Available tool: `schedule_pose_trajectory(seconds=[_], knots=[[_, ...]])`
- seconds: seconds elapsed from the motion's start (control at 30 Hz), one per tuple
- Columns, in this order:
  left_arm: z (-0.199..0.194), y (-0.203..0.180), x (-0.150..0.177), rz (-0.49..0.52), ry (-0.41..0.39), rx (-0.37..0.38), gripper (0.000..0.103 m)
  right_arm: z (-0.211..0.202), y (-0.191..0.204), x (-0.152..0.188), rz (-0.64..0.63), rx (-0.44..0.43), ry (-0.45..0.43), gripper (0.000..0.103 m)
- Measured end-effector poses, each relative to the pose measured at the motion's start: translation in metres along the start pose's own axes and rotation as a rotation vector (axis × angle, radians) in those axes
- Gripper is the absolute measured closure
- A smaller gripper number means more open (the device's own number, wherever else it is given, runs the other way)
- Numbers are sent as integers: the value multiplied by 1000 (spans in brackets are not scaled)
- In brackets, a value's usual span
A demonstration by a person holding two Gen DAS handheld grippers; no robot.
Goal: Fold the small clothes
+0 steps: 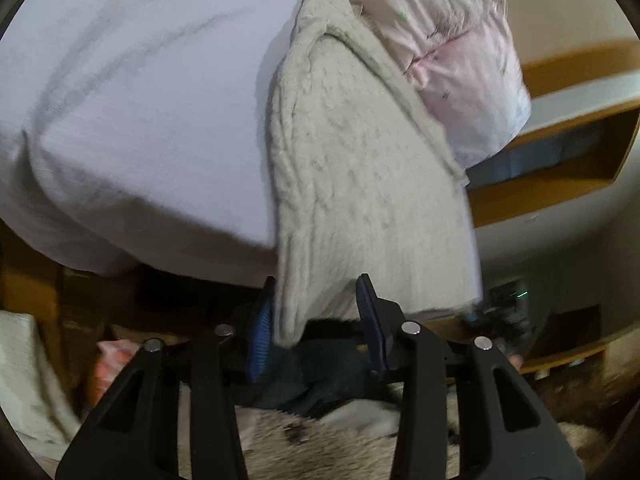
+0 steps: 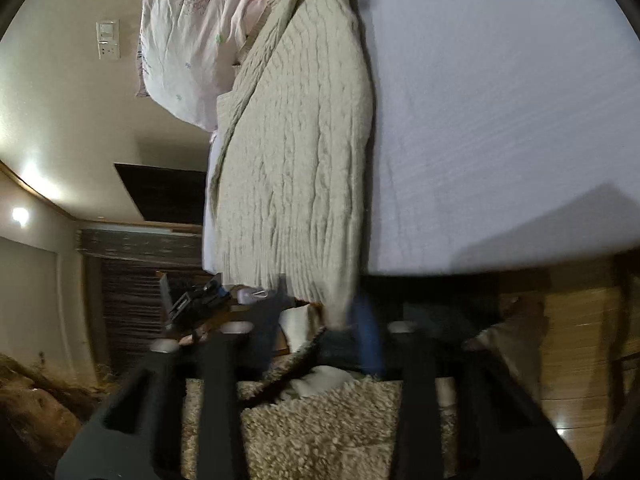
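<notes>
A cream cable-knit sweater (image 1: 360, 168) lies stretched across the white bed sheet (image 1: 140, 100), its hem hanging over the bed edge. In the left wrist view my left gripper (image 1: 316, 312) is open, its blue-padded fingers on either side of a hem corner without clamping it. In the right wrist view the same sweater (image 2: 296, 160) runs down to my right gripper (image 2: 320, 320), which is blurred; its jaws stand apart around the other hem corner. The left gripper (image 2: 200, 300) shows small at the sweater's far corner.
A pink floral pillow (image 1: 472, 80) lies at the sweater's far end, also in the right wrist view (image 2: 188, 40). A shaggy beige rug (image 2: 320, 432) covers the floor below the bed edge. A wooden shelf (image 1: 560, 152) lines the wall. Wood flooring (image 2: 580, 360) lies to the right.
</notes>
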State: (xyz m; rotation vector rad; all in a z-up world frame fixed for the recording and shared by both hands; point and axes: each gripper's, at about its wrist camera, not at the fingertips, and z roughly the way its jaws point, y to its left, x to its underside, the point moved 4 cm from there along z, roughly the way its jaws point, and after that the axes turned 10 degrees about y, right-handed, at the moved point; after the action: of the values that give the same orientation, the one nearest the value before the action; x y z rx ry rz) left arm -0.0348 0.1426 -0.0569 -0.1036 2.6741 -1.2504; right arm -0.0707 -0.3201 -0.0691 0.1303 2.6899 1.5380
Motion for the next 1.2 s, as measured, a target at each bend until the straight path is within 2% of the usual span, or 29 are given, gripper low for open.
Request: schedule_pose_trajectory(seconds=[0.03,0.07,0.17,0.3,0.4,0.47,0.53,0.6,0.63,0.67,0.7,0.77,0.8,0.87,0.9,0.93,0.97,1.0,1.03,1.07,1.13,1.2], knots=[[-1,-3,-1,-3,-7,38,90,4,0,0,-7,-14,4,96],[-3,-6,0,-4,-10,58,95,4,2,0,-18,-25,2,96],[-13,-26,-3,22,-34,115,96,-12,23,-3,-89,-60,-51,96],[-35,-71,-45,140,-122,92,96,-49,72,-32,-239,-50,-183,97],[-56,-104,-103,212,-249,79,96,-79,130,-82,-387,-26,-322,97],[-66,-121,-157,208,-365,83,96,-94,157,-117,-457,-23,-423,97],[-64,-127,-205,179,-452,52,96,-99,174,-160,-473,-30,-523,97],[-48,-127,-252,141,-505,-8,96,-101,173,-206,-448,2,-611,97],[-35,-123,-272,132,-505,-38,96,-96,167,-234,-412,53,-642,97],[-14,-117,-299,111,-486,-84,96,-86,158,-257,-368,104,-647,97],[-1,-110,-311,92,-460,-112,96,-70,141,-288,-293,186,-628,96],[31,-85,-334,3,-340,-148,96,-42,110,-322,-180,306,-552,85],[39,-78,-336,-29,-300,-134,96,-28,89,-336,-99,402,-506,80],[38,-74,-331,-25,-278,-96,93,-18,72,-343,-47,441,-470,65],[30,-75,-327,-1,-290,-106,89,-20,70,-342,-53,428,-478,64],[21,-77,-322,14,-303,-109,67,-24,71,-340,-53,435,-502,59],[11,-78,-318,23,-322,-109,36,-28,71,-338,-52,453,-527,35],[-4,-77,-313,27,-364,-124,29,-37,76,-331,-56,492,-586,24],[-15,-74,-311,25,-396,-146,25,-43,83,-321,-74,501,-624,16],[-20,-71,-309,22,-401,-168,25,-49,91,-313,-119,499,-656,16],[-20,-55,-307,0,-345,-226,28,-53,101,-305,-165,478,-653,16],[-8,-41,-305,-27,-272,-263,38,-50,107,-298,-193,445,-634,15]])
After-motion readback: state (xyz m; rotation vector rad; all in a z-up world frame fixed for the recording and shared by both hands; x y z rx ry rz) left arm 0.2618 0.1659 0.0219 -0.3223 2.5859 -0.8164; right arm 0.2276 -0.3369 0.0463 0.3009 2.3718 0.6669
